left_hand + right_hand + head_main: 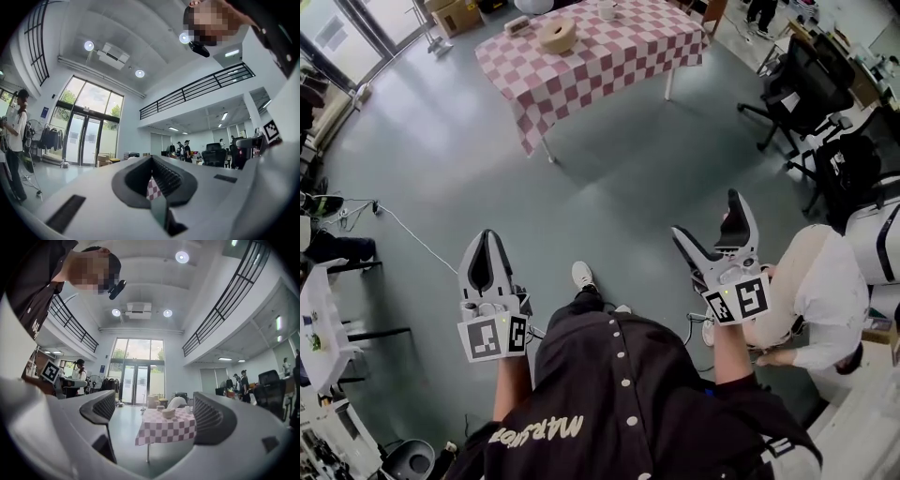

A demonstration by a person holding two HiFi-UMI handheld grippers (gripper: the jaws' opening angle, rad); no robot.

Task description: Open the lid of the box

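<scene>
A round tan box [555, 36] sits on a table with a pink-and-white checked cloth [609, 56], far ahead of me across the grey floor. The right gripper view shows the same box [168, 413] small on the table [166, 426], with a white object [177, 402] behind it. My left gripper [487, 236] is held low at the left, its jaws together with nothing in them; its own view shows only a sliver of checked cloth [153, 188] through the slit. My right gripper [711, 225] stands open and empty, well short of the table.
Black office chairs [797, 84] stand at the right. A person in white [820, 281] crouches close to my right gripper. A cable [412, 239] runs over the floor at the left. A white table [319, 328] is at the left edge, cardboard boxes [455, 14] beyond.
</scene>
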